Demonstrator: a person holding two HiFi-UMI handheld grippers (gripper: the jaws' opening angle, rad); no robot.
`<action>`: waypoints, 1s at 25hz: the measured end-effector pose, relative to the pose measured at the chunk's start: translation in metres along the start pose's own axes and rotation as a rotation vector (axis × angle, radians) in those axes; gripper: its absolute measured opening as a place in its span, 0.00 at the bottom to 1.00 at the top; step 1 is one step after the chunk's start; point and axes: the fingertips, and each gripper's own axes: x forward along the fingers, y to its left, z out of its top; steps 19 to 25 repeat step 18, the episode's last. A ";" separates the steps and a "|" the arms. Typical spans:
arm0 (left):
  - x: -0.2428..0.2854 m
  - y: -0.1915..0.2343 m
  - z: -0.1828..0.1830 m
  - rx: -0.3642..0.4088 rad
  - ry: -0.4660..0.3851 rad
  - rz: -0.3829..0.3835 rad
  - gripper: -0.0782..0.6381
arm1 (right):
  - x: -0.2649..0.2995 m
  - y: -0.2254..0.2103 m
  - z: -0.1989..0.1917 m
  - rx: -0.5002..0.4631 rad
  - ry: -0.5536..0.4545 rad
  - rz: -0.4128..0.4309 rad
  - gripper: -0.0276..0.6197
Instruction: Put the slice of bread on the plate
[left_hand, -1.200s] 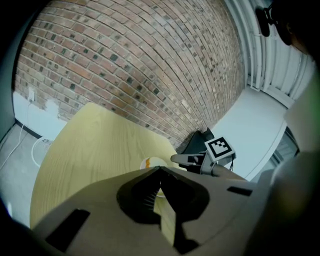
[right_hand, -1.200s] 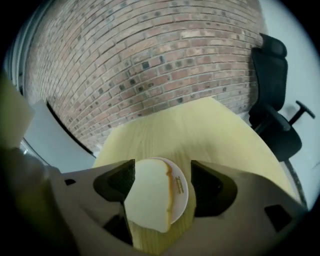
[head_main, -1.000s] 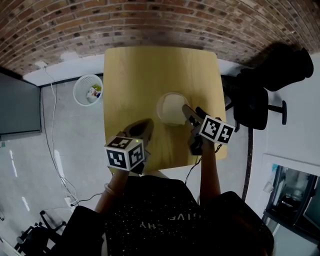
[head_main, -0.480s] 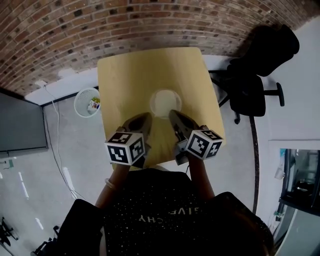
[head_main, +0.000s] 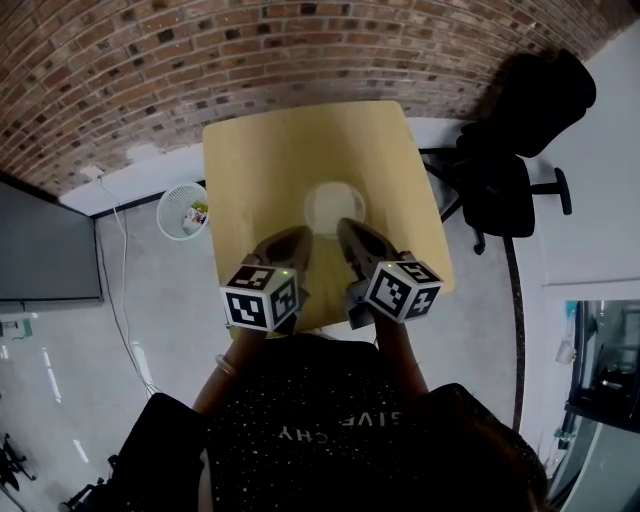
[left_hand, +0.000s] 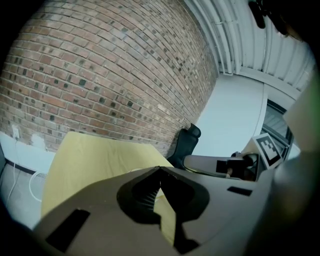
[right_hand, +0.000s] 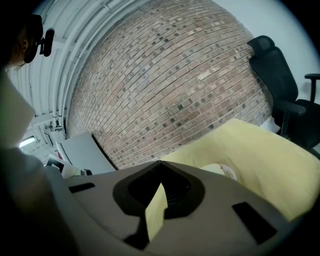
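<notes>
Bread slice (head_main: 335, 205), pale and hard to tell apart from the white plate (head_main: 312, 225), is judged to lie on that plate near the middle of the counter (head_main: 260, 150). The left hand-held gripper (head_main: 297, 240) and the right hand-held gripper (head_main: 347, 230) are held just short of the plate, jaws together and empty. The plate could be shoved, or the slice knocked off, by a forward nudge from either tip. Only the head view gives the layout from above. The right gripper view shows the plate side-on, and the left gripper view almost hides it.
</notes>
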 end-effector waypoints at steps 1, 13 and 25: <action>-0.001 0.001 0.000 0.000 -0.001 0.003 0.12 | 0.000 0.000 0.000 -0.001 0.001 -0.002 0.06; -0.001 0.001 -0.008 -0.002 0.021 -0.003 0.12 | 0.000 -0.005 -0.007 0.009 0.026 -0.014 0.06; 0.001 0.003 -0.013 -0.002 0.038 -0.008 0.12 | 0.001 -0.006 -0.011 0.016 0.035 -0.015 0.06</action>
